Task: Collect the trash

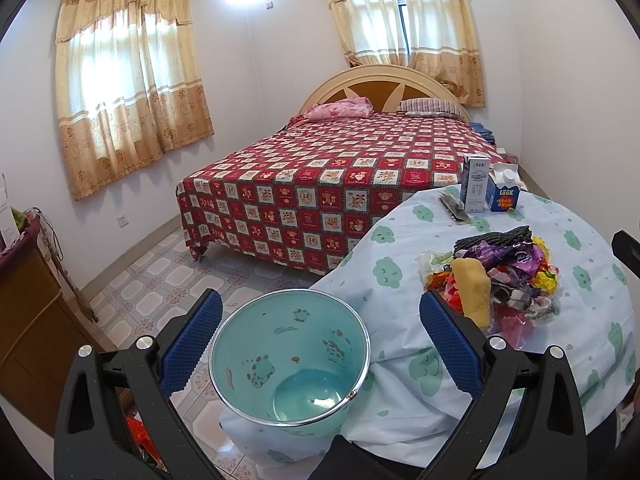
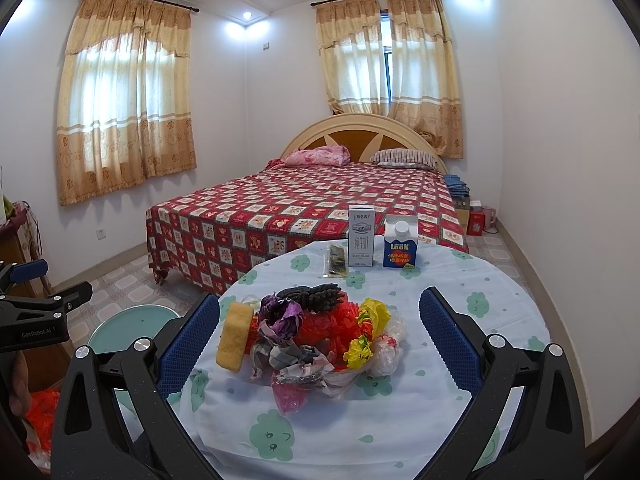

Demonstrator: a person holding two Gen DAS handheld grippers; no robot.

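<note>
A round surface (image 2: 460, 320) covered in a pale cloth with green cloud prints stands in a bedroom, a bed (image 2: 304, 216) with a red checked cover behind it. A pile of trash (image 2: 320, 332), made of crumpled wrappers, plastic bags and a yellow sponge (image 2: 234, 336), lies in the middle of the surface. Two cartons (image 2: 361, 242) stand upright at the far edge. The right tool (image 2: 320, 340) hangs over the pile, its blue fingers spread wide and holding nothing. The left tool (image 1: 320, 344) is also spread and empty, above an empty teal bin (image 1: 288, 360) just beside the surface.
</note>
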